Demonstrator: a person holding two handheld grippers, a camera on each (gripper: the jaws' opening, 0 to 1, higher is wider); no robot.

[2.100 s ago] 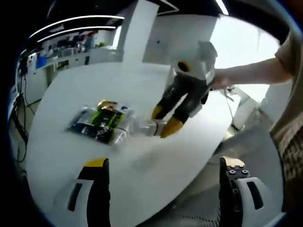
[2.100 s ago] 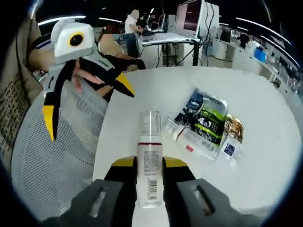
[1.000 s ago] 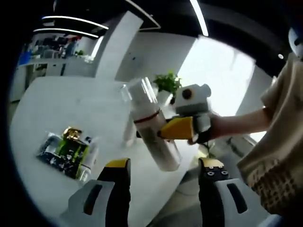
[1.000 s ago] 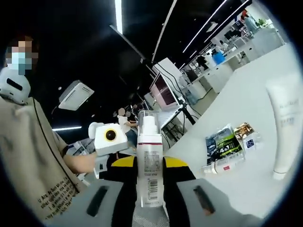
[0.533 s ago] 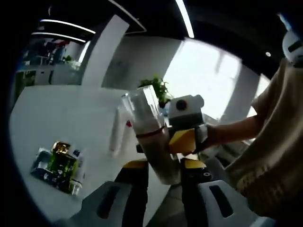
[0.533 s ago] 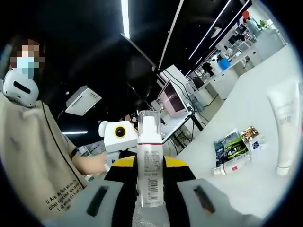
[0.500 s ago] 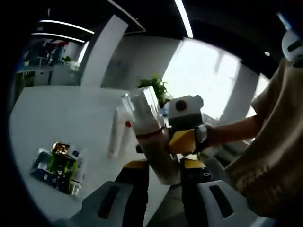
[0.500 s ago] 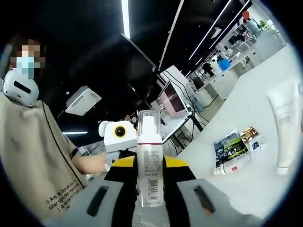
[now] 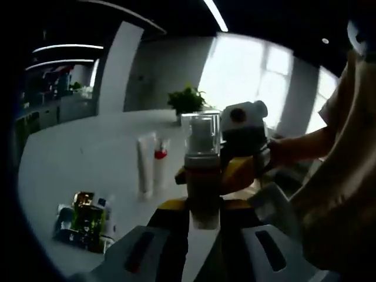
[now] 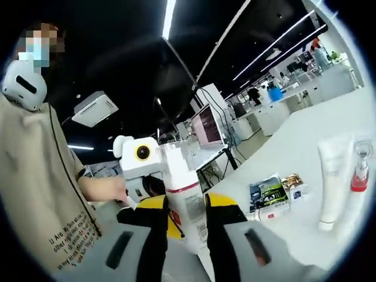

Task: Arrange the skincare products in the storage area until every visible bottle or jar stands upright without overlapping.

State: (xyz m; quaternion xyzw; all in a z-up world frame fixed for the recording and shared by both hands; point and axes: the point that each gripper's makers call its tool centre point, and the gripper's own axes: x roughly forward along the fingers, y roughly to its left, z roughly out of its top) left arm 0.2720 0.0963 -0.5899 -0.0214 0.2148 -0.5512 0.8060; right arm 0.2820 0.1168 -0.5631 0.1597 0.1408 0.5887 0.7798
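A pump bottle [image 9: 201, 170] with a clear cap is held up in the air above the white table [image 9: 70, 158], well clear of its surface, and both tools have a hold on it. In the left gripper view the left gripper [image 9: 200, 220] has its jaws closed on the lower body of the bottle, which stands upright between them, while the right gripper [image 9: 238, 170] sits just behind it. In the right gripper view the right gripper [image 10: 185, 220] is closed on the same bottle [image 10: 183, 191], seen here tilted, with the left gripper [image 10: 141, 176] touching it from the far side. On the table a white tube [image 10: 332, 179] and a slimmer bottle with a red collar [image 10: 358, 176] already stand upright just beside each other, and a heap of packets and small bottles [image 10: 273, 197] lies flat, near them but apart. This looks like a hand-over in mid-air. The risk is in the release: if one gripper lets go before the other holds squarely, the smooth round bottle could twist or slide out and drop onto the table. Set down carelessly, it could also knock over the two standing items, or land on the heap and overlap it
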